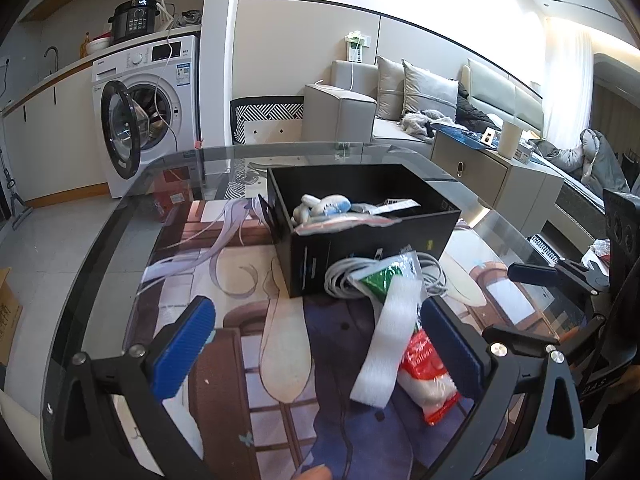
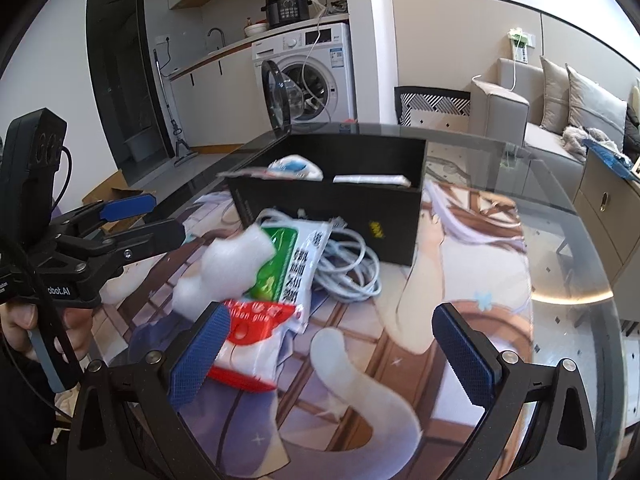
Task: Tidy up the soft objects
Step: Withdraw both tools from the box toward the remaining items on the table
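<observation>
Between the wide-open blue pads of the left gripper (image 1: 316, 344) lies one white foam strip (image 1: 390, 344), light and squashy, draped over one crinkly plastic packet (image 1: 430, 376) that looks slippery; both probably want a pinch across the middle. Just beyond them sits one coil of pale cable (image 1: 350, 276), limp and likely to unspool, touching one black box (image 1: 360, 224) on the glass desk (image 1: 120, 240), with a small plush toy (image 1: 324, 208) already inside. Further right, the right gripper (image 2: 334, 354) hangs open too, empty, near the packet.
</observation>
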The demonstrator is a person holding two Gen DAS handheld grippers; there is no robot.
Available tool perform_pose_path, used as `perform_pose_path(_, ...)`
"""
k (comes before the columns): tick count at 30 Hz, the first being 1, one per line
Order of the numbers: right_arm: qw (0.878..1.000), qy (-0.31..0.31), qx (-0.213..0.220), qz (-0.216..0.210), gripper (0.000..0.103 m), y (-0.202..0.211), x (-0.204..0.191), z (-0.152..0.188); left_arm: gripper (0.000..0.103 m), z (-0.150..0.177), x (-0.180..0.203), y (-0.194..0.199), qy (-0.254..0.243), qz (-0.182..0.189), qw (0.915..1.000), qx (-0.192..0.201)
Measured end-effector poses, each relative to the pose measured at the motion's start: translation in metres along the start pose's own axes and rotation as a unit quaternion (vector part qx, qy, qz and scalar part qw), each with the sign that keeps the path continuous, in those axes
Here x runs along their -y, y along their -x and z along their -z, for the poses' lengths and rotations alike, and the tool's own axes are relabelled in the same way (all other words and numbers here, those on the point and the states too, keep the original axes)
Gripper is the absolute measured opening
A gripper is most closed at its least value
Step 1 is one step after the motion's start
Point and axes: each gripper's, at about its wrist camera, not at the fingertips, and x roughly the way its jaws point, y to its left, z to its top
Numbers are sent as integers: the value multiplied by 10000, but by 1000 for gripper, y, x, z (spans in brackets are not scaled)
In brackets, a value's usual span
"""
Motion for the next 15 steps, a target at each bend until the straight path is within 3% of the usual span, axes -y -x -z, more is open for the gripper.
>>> perform_pose_path(15, 9993, 126, -302, -199, 103, -19, -21, 13, 103, 20, -8, -7, 55, -130, 9998, -146)
